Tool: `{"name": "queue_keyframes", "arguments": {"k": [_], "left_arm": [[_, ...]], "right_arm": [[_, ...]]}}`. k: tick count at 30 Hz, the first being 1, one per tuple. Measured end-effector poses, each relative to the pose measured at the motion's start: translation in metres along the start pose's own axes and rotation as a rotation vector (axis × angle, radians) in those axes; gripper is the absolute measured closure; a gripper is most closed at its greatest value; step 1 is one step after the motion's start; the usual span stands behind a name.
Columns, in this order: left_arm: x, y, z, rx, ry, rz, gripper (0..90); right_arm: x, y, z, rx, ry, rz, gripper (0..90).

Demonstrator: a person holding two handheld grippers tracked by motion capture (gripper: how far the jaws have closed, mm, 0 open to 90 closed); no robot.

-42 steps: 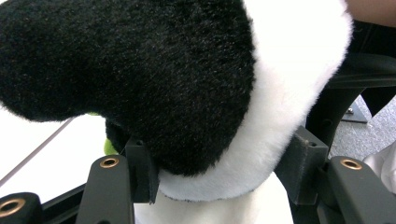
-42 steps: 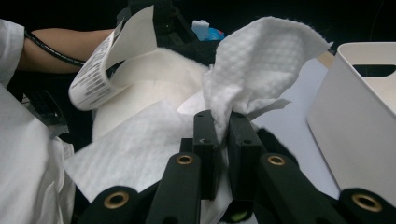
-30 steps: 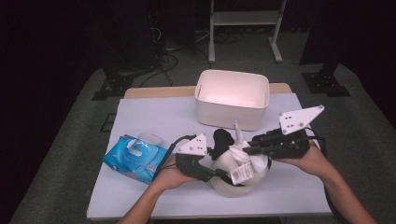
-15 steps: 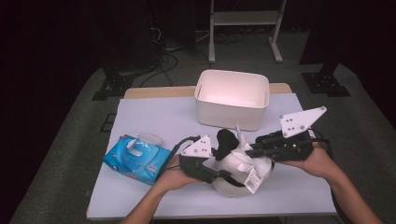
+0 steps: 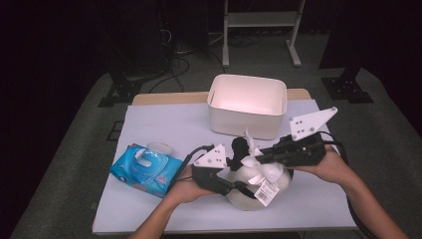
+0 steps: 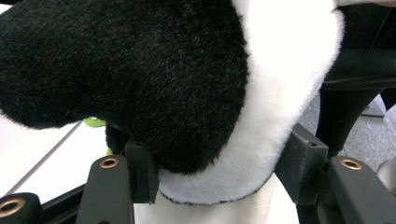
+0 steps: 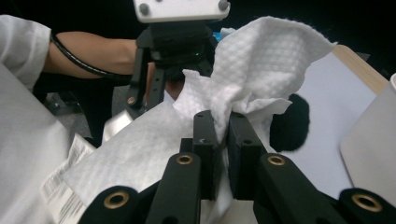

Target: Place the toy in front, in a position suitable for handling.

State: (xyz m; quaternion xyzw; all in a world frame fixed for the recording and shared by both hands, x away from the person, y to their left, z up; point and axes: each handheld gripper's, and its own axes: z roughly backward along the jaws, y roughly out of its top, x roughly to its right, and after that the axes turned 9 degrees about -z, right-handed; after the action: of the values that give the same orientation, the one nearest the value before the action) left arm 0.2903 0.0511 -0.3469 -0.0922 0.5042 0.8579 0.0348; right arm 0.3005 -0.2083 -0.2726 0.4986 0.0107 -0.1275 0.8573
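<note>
A black-and-white plush toy point(image 5: 249, 196) with a paper tag point(image 5: 266, 192) rests on the table's front middle. My left gripper point(image 5: 236, 188) comes in from the left. Its pads press the toy's furry side point(image 6: 196, 93) from both sides, so the left gripper point(image 6: 219, 175) is shut on it. My right gripper point(image 5: 260, 157) reaches in from the right over the toy. In the right gripper view the right gripper point(image 7: 225, 128) is shut on a crumpled white wipe point(image 7: 261, 65), which drapes over the toy's white body. The wipe point(image 5: 268, 172) lies bunched on top of the toy.
A white bin point(image 5: 247, 104) stands just behind the toy, at the back of the table. A blue pack of wet wipes point(image 5: 147, 169) with its lid flipped open lies to the left. The table edge point(image 5: 219, 230) runs close under the forearms.
Both hands stay almost where they were. The toy has tipped slightly, and its tag has slid a little toward the front right.
</note>
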Motion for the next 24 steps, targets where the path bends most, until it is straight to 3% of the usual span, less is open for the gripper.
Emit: {"name": "queue_keyframes", "arguments": {"k": [4, 8, 9, 20, 24], "left_arm": [[0.004, 0.011, -0.007, -0.031, -0.004, -0.047, 40.8], [0.005, 0.015, -0.01, -0.039, -0.011, -0.062, 40.8], [0.003, 0.013, -0.009, -0.036, -0.008, -0.049, 40.8], [0.004, 0.013, -0.012, -0.021, -0.014, -0.05, 41.0], [0.006, 0.015, -0.015, -0.028, -0.025, -0.064, 41.2]], "right_arm": [[0.002, 0.013, -0.016, -0.026, -0.004, 0.011, 82.6], [0.005, 0.022, -0.028, -0.052, -0.021, 0.023, 82.3], [0.006, 0.023, -0.031, -0.065, -0.027, 0.031, 82.5], [0.003, 0.011, -0.006, -0.04, -0.037, -0.003, 82.6], [0.006, 0.011, -0.007, -0.033, -0.03, -0.013, 82.7]]}}
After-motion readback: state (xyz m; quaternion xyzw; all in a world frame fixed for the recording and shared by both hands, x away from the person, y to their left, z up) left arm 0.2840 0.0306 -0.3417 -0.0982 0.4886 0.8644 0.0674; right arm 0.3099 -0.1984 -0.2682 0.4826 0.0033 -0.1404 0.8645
